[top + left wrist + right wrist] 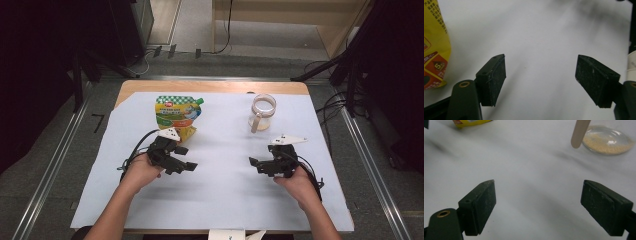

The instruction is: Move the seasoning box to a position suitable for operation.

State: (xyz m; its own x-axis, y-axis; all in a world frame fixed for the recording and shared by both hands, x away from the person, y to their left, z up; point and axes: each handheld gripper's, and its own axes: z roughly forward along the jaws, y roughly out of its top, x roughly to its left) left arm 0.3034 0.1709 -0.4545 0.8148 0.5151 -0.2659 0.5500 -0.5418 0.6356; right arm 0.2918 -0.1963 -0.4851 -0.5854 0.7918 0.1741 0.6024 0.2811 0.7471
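A yellow and green spouted pouch (176,114) stands at the back left of the white sheet; its yellow edge (435,47) shows at the left of the left gripper view. A clear glass jar (263,111) with a beige handle and pale grains in its bottom (607,141) stands at the back right. My left gripper (185,158) is open just in front of the pouch, jaws wide apart over bare sheet (540,80). My right gripper (255,163) is open too, in front of the jar, with nothing between its jaws (537,205).
A white sheet (220,200) covers most of the wooden table (210,86). The person's forearms come in from the bottom edge. Beyond the table lie cables, floor rails and dark stands.
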